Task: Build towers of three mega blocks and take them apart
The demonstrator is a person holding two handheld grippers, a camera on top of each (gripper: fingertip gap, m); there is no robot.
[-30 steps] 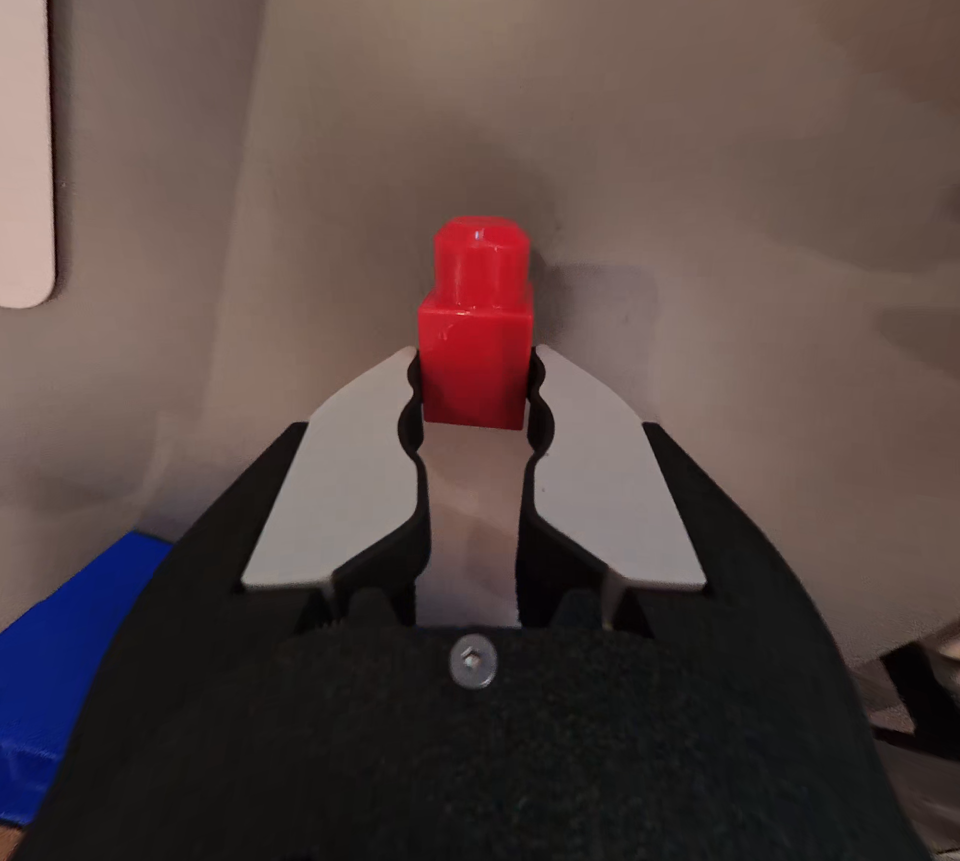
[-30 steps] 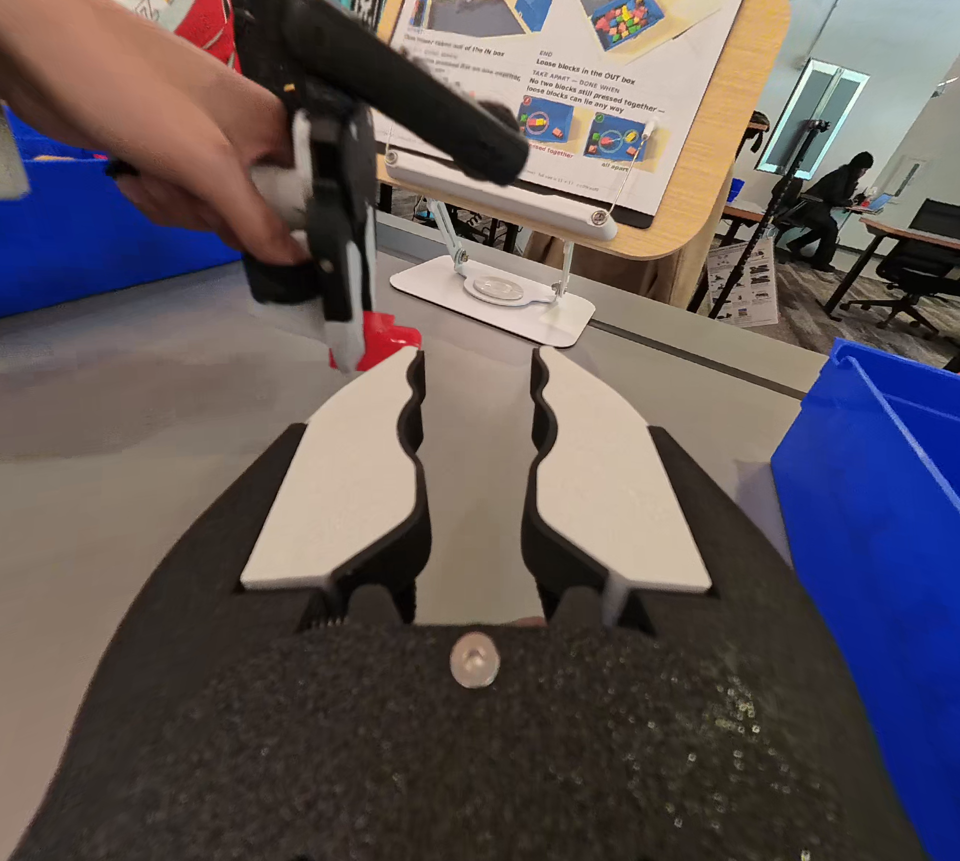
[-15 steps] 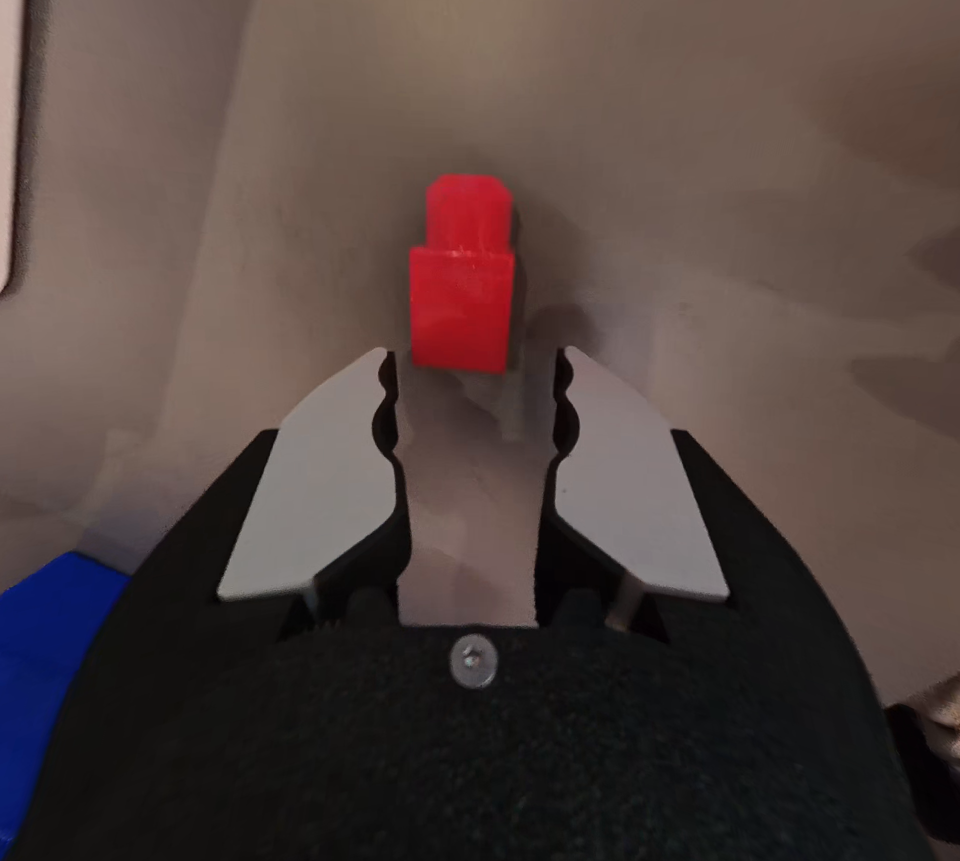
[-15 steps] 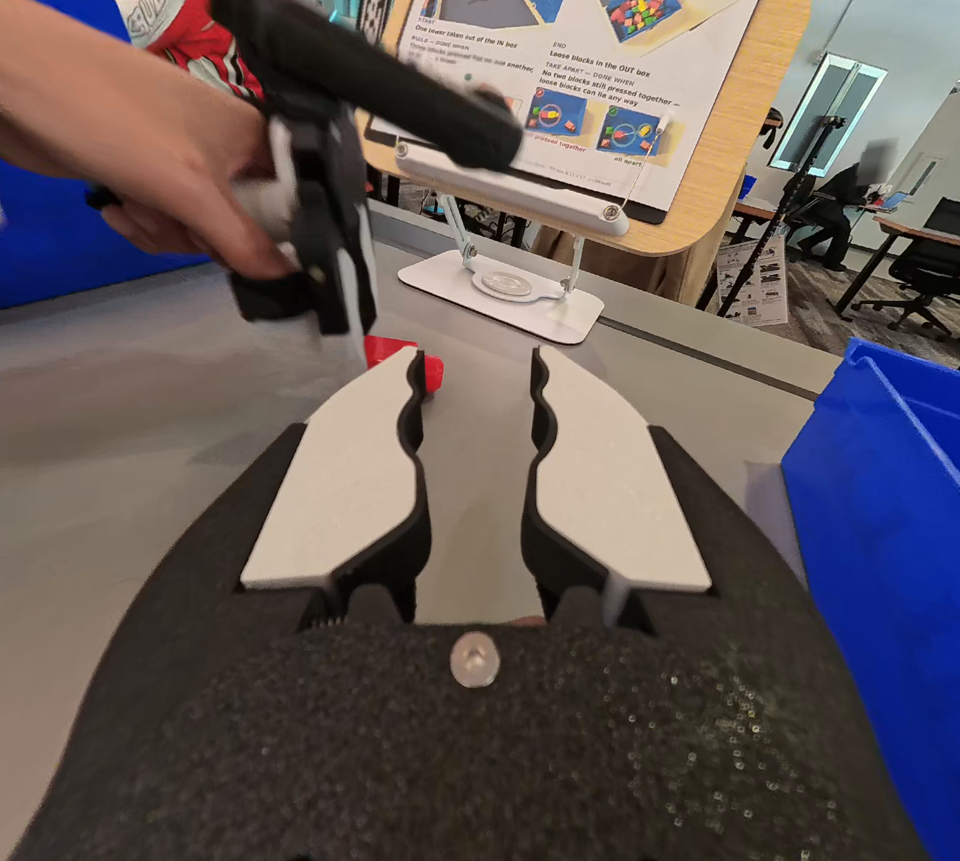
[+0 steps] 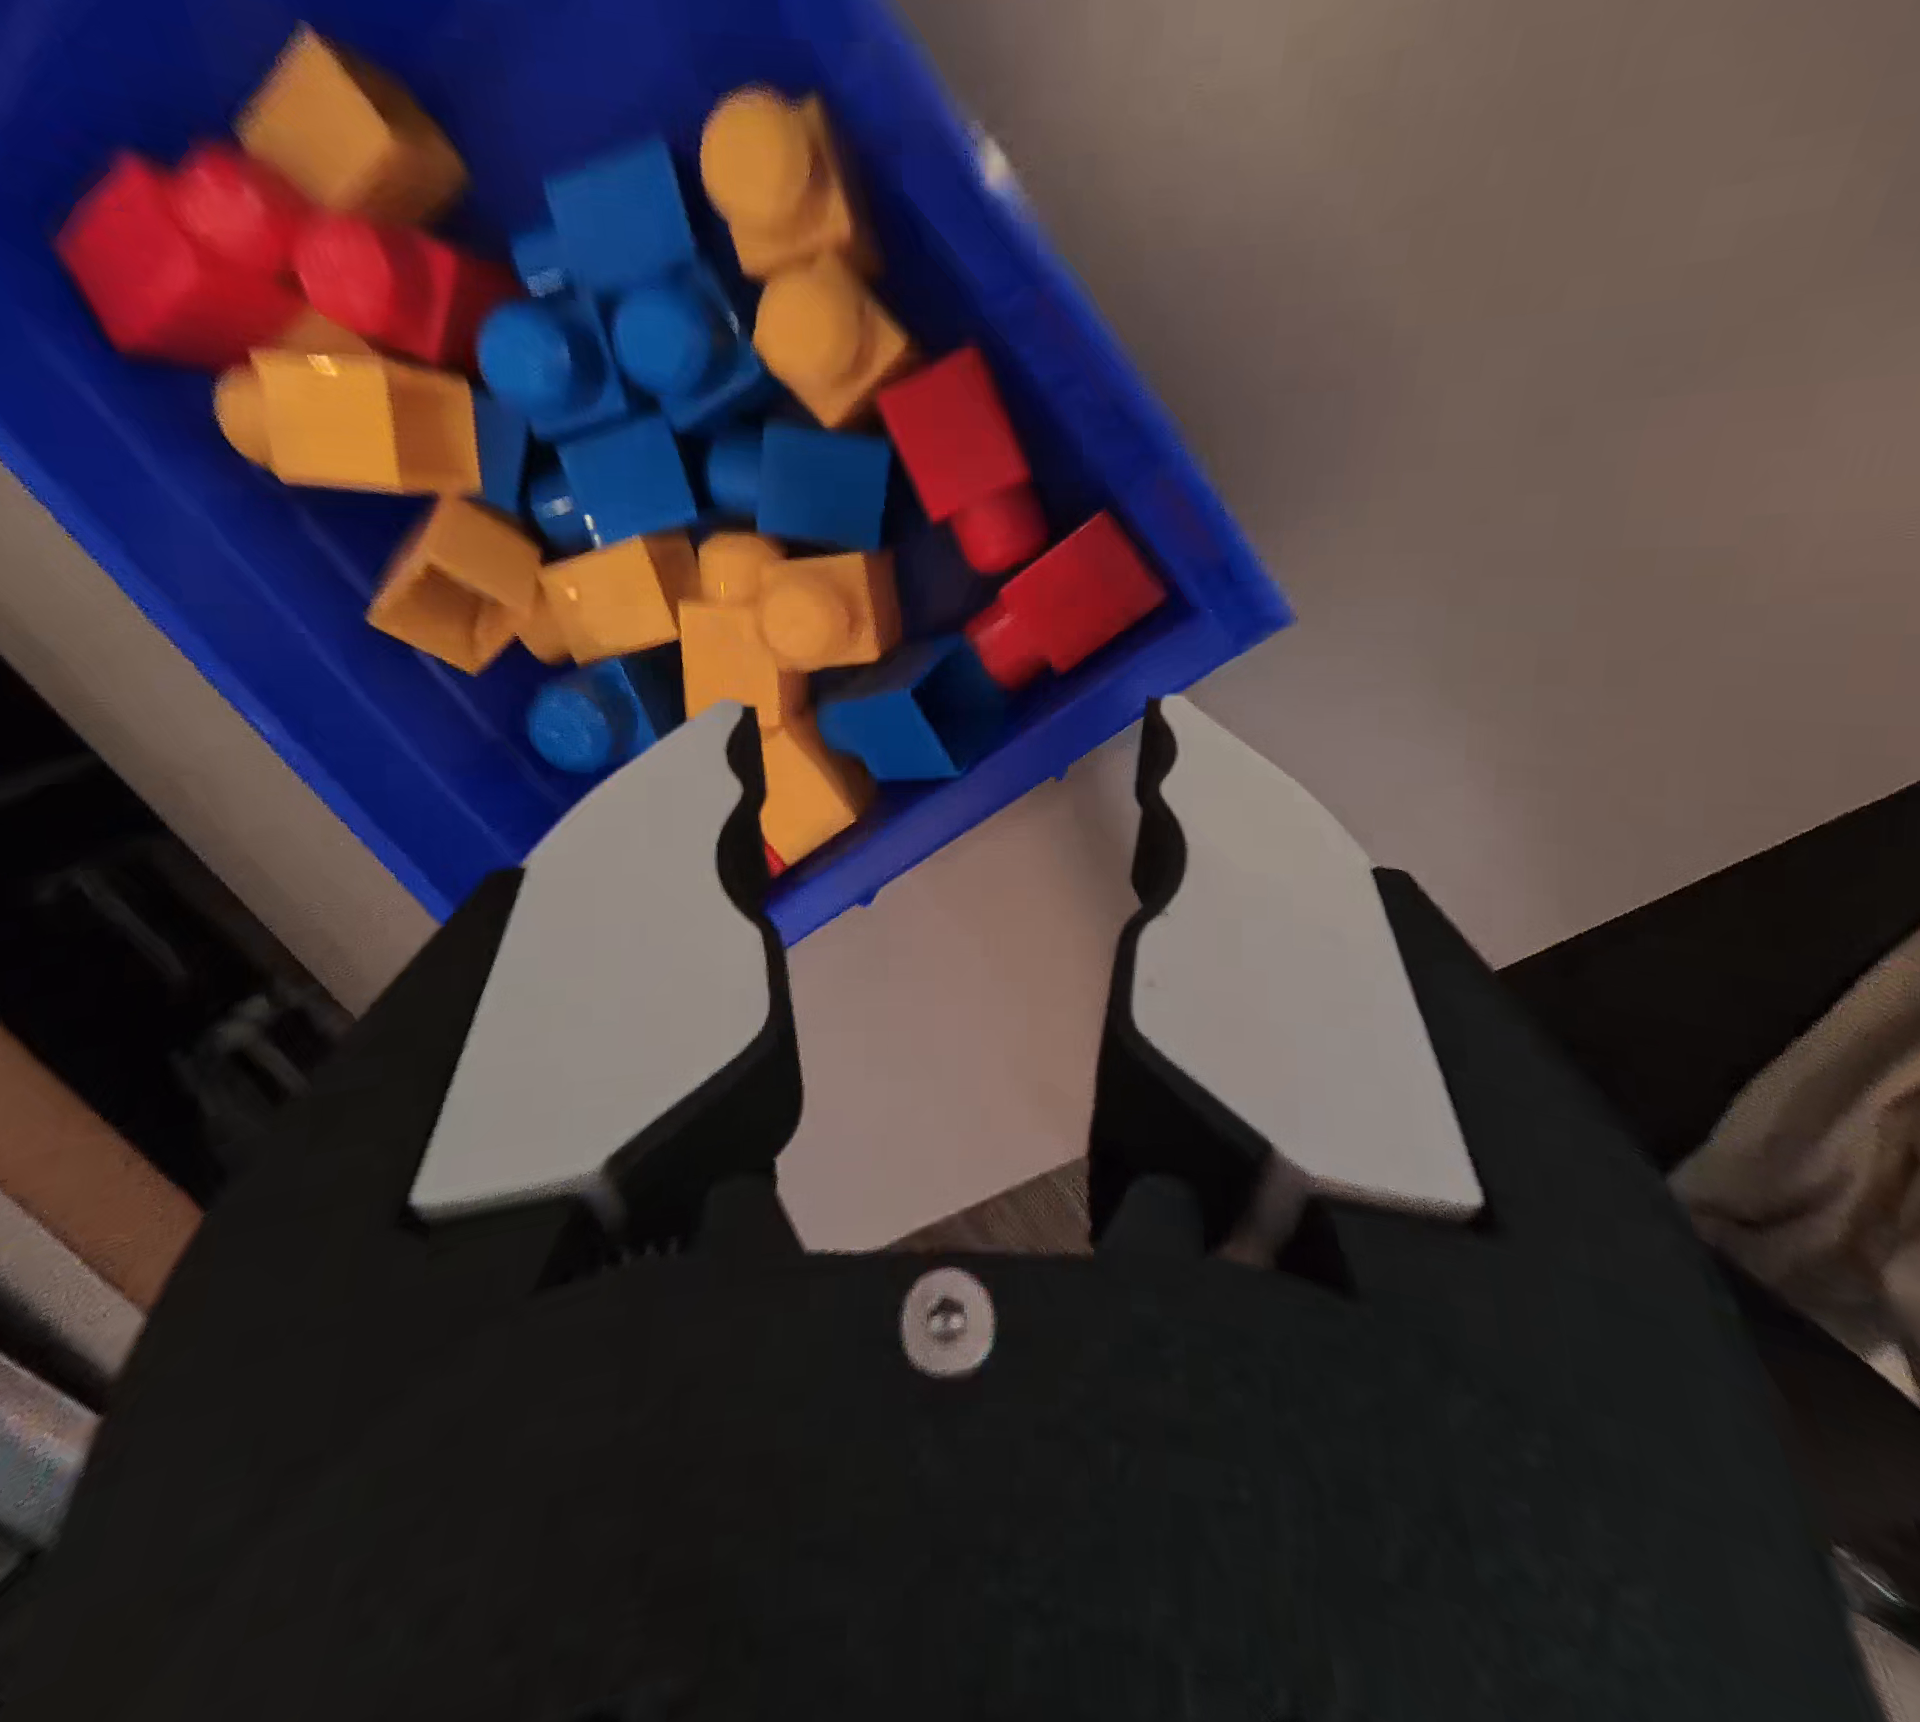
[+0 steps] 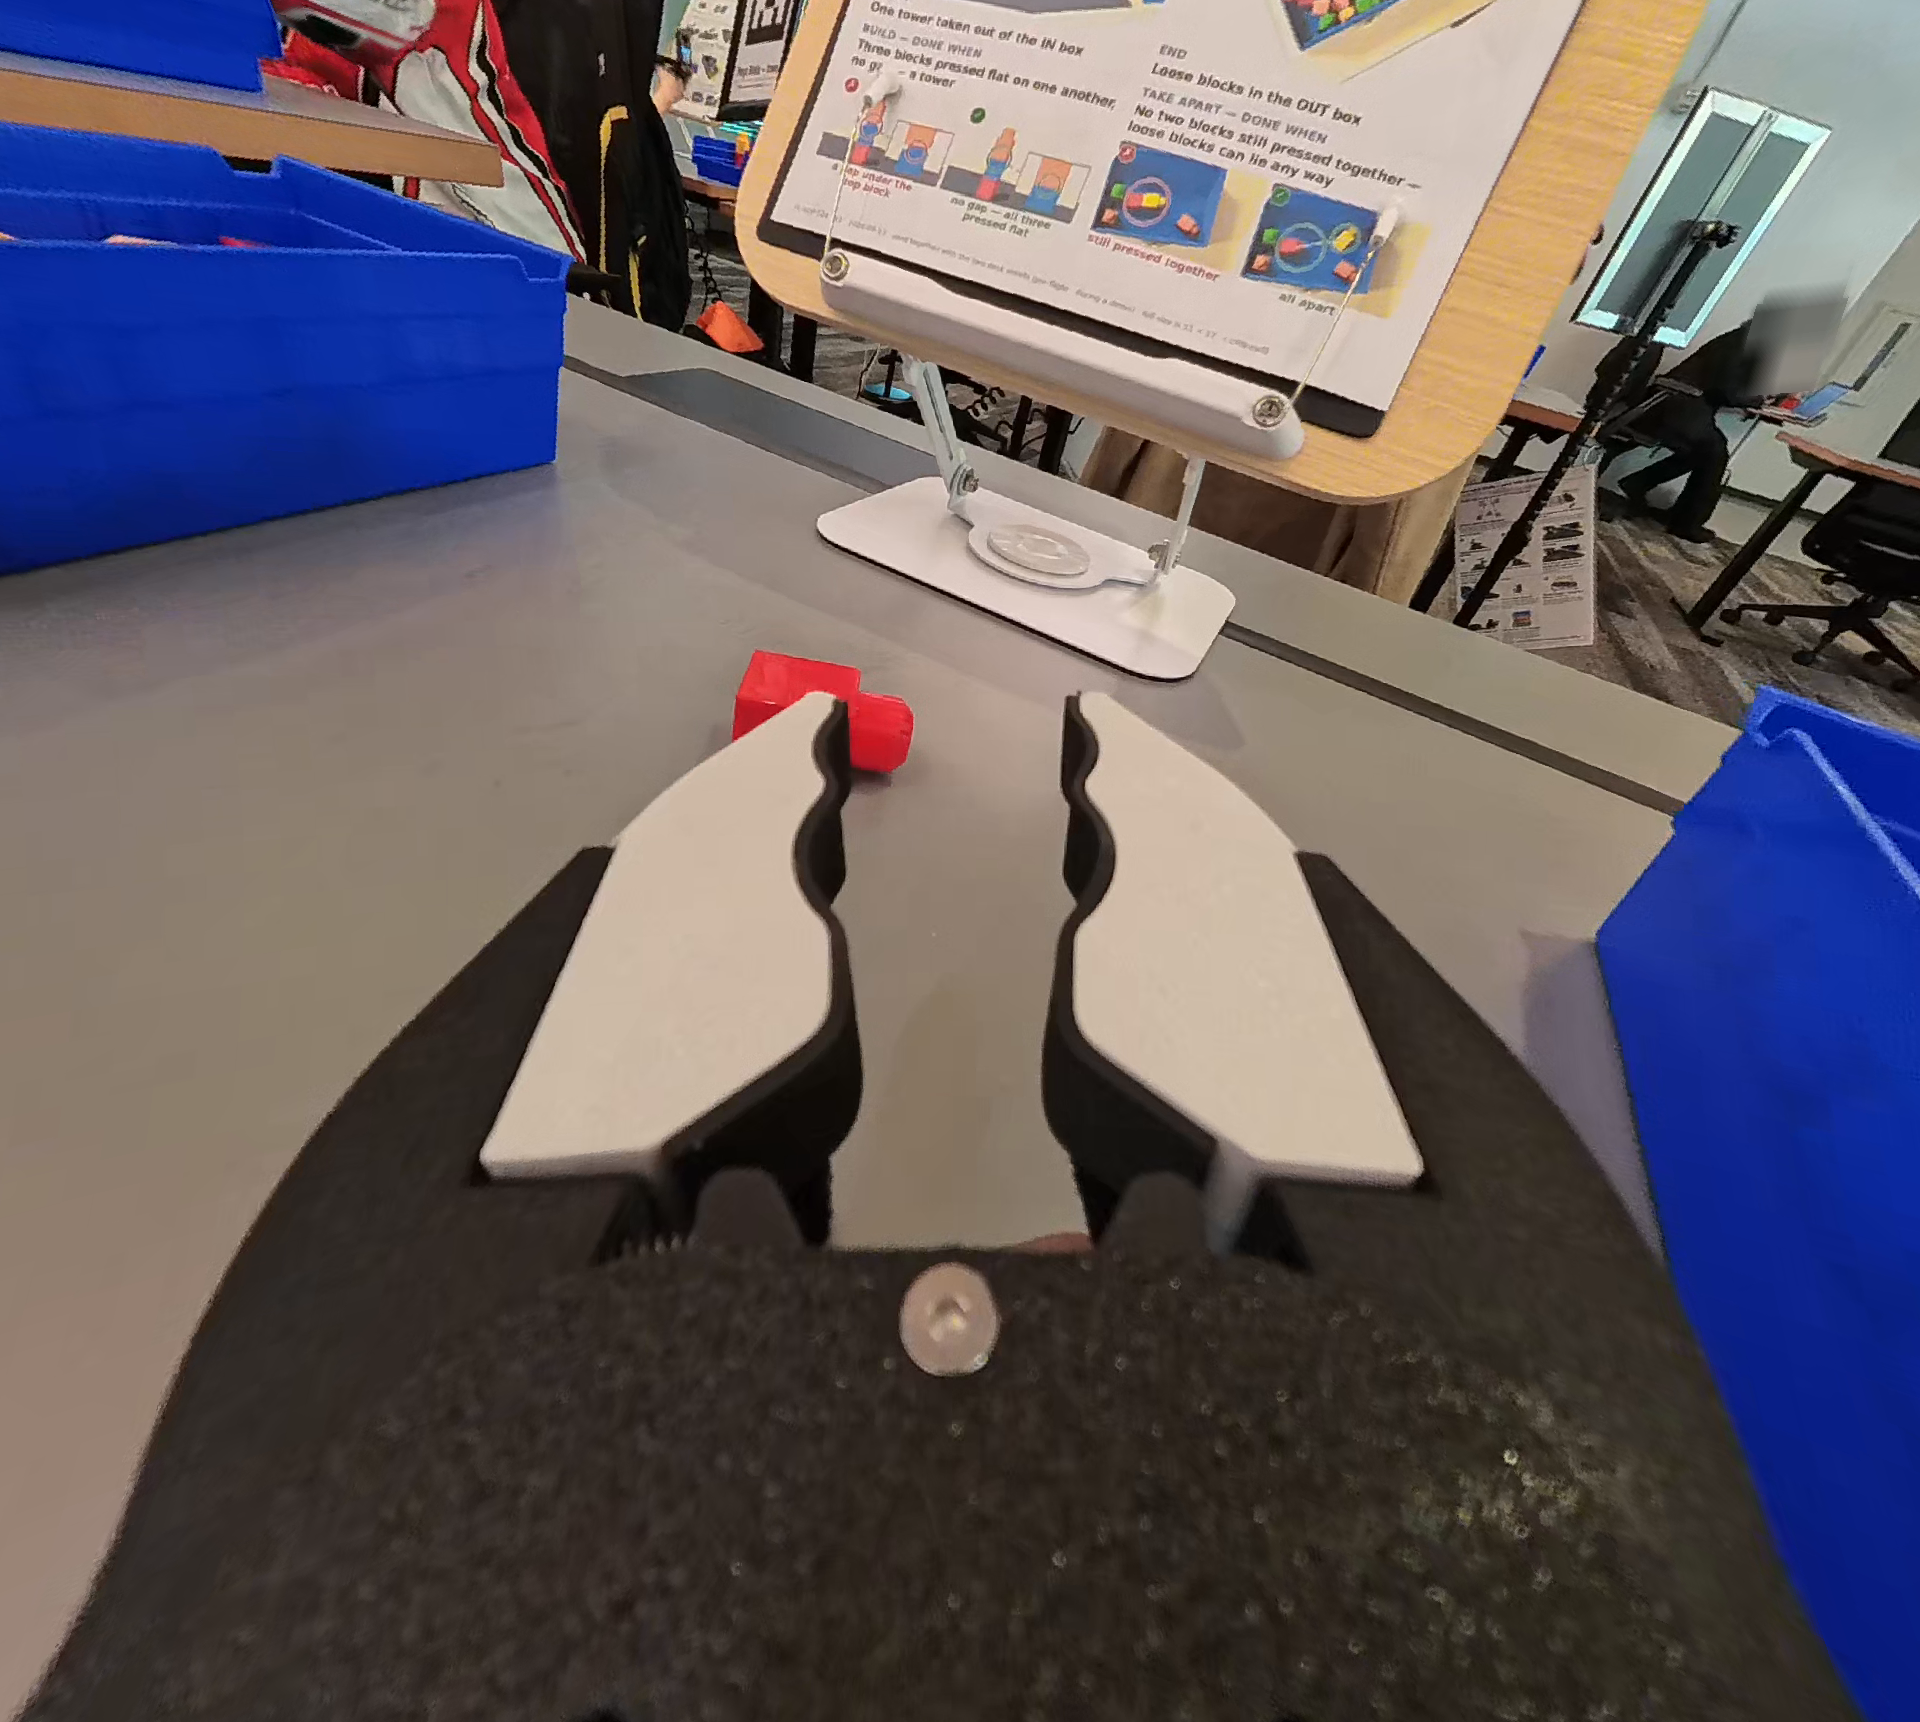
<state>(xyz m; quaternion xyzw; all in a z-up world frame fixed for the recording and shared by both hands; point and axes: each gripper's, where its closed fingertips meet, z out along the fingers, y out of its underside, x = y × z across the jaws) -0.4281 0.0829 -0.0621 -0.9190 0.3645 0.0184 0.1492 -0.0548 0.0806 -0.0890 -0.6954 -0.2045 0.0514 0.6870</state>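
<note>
While bare grey desk (image 6: 312,841) lies open ahead of the right gripper (image 6: 951,716), whose fingers stand apart and empty, a blue bin (image 6: 1766,1049) walls its right. The red block (image 6: 821,706) lies on its side just beyond the left fingertip. Farther left, the left gripper (image 5: 945,716), spread wide and empty, hangs over a block-filled bin (image 5: 1039,779).

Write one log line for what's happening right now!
left gripper: open, over blue bin of blocks | right gripper: open, empty | red block: lying on table
</note>
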